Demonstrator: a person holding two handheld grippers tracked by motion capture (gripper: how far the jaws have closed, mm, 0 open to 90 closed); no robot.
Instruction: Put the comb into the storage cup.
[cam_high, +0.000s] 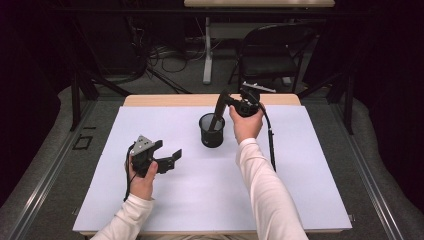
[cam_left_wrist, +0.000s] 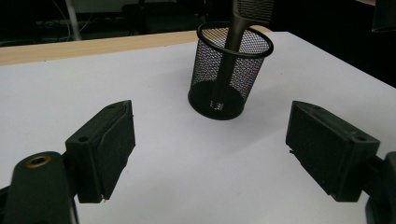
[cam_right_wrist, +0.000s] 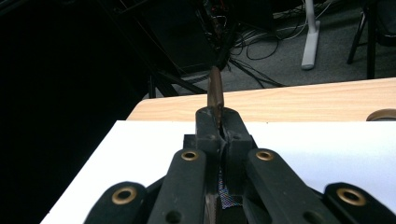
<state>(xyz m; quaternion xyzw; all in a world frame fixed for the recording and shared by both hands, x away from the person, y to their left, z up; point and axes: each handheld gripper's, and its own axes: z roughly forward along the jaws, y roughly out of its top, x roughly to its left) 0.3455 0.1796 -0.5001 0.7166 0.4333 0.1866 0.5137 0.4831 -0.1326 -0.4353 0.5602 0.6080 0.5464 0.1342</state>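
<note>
A black mesh cup (cam_high: 212, 131) stands upright on the white table top (cam_high: 200, 195), a little behind its middle. A dark comb (cam_high: 218, 111) leans in the cup with its handle end down at the bottom (cam_left_wrist: 219, 88) and its toothed end up (cam_left_wrist: 254, 9). My right gripper (cam_high: 226, 101) is above and to the right of the cup, shut on the comb's upper part; the comb's thin edge (cam_right_wrist: 215, 91) sticks out past the closed jaws (cam_right_wrist: 218, 126). My left gripper (cam_high: 169, 150) rests low at the table's left, open with nothing between its pads (cam_left_wrist: 105, 149), aimed at the cup (cam_left_wrist: 231, 70).
The table's wooden back edge (cam_high: 165, 100) shows behind the white top. Beyond it stand a black chair (cam_high: 272, 50) and a white table leg (cam_high: 207, 50), with cables on the floor. The right gripper's cable (cam_high: 271, 145) trails across the table.
</note>
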